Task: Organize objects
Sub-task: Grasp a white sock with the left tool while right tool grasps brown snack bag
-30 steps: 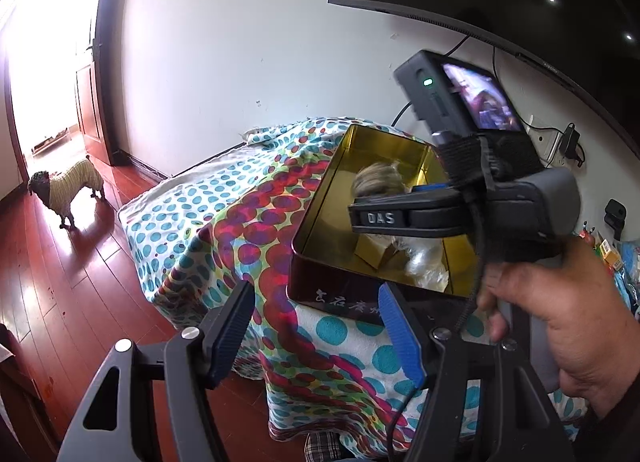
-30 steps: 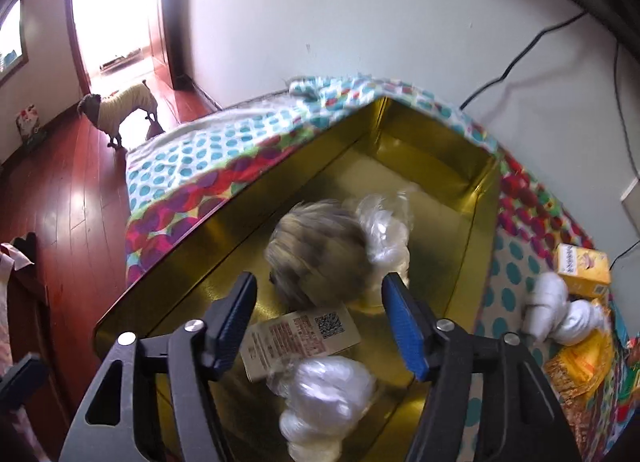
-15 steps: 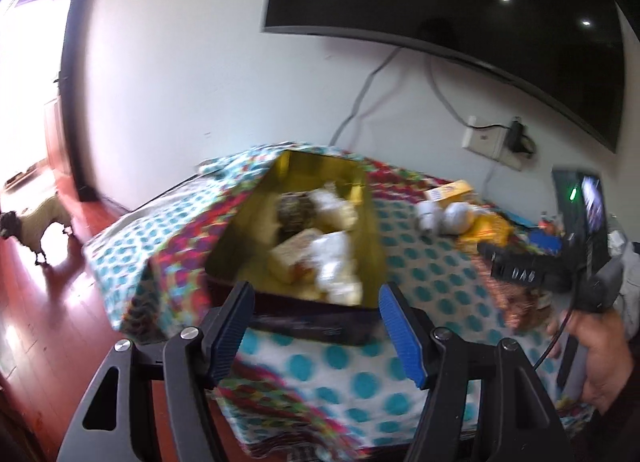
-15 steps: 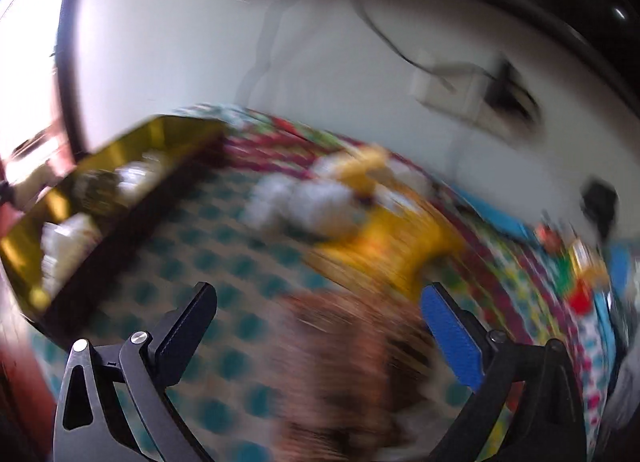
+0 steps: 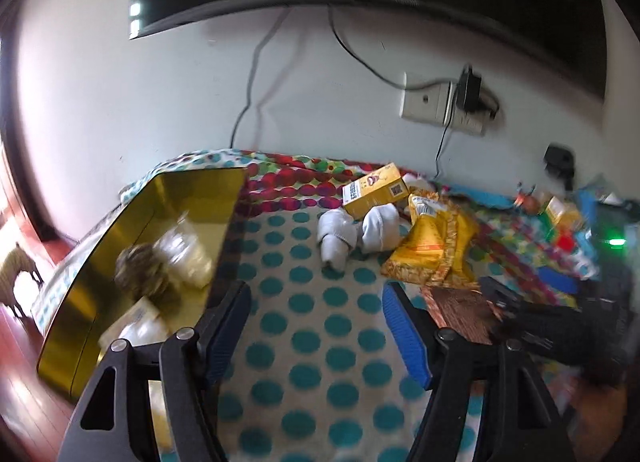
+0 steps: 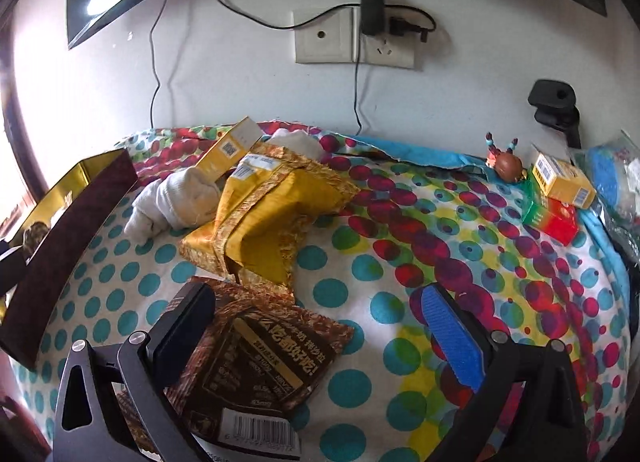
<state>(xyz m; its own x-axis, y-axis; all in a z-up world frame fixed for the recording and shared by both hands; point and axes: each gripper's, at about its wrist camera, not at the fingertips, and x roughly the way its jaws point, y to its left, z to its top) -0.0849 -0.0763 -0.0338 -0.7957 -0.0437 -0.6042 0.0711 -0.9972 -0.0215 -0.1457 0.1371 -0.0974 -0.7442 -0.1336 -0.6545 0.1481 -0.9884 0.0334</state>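
Having left the gold tin (image 6: 72,186), the right tool (image 6: 320,326) now hangs wide open and empty over the brown packet (image 6: 256,354) near the bed's front edge.

Surface cloth (image 6: 360,290): white with teal dots, shading to red, yellow and green circles. Tin (image 5: 192,198): gold inside, dark maroon outside. Crumpled packet (image 6: 280,218): golden yellow. Flat packet (image 6: 260,358): brown with gold print. Rolled socks (image 6: 176,202): white. Fingers (image 6: 452,338): blue pads on black.
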